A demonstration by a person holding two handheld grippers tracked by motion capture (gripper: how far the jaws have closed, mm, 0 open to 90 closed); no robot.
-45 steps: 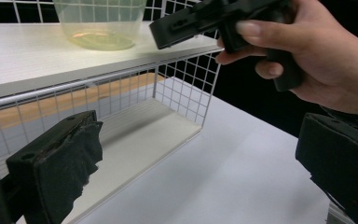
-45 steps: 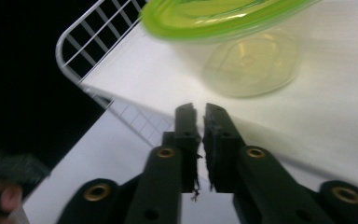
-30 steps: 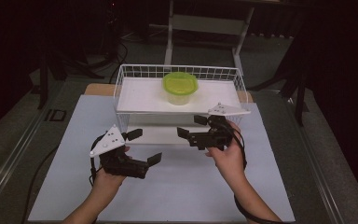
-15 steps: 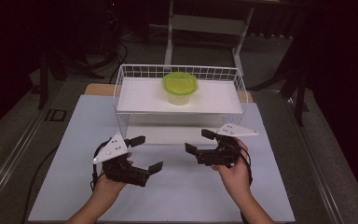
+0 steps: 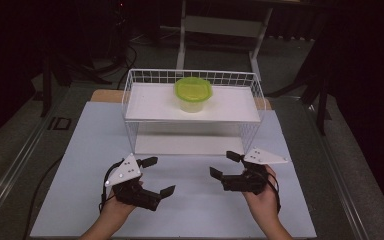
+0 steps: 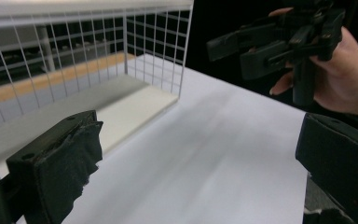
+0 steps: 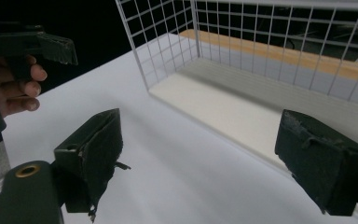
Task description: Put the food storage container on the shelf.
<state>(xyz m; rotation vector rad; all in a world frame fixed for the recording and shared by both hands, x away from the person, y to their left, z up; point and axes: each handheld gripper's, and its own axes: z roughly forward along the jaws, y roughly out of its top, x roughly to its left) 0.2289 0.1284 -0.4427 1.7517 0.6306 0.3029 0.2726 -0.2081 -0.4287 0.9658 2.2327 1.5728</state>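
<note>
Best done by raising both hands together from the near part of the white mat [image 5: 80, 165] and going up over the front edge of the wire shelf rack [image 5: 192, 117], not through the mesh. Left gripper [image 5: 152, 176] and right gripper [image 5: 225, 165] both spread wide with nothing between the jaws, low over the mat, well apart from each other and well short of the target. Worth keeping that spread on the way in, then squaring the pads to opposite sides of the tub wall below the lid rim, since a bite on the lid alone could pop it off. Green-lidded container [image 5: 193, 93] upright on the rack's top board, toward the far edge and near the middle, apart from the wire rail. Round, squat, translucent pale body under a bright lime lid slightly wider than the tub; contents not discernible. Likely light, so a gentle squeeze ought to suffice.
</note>
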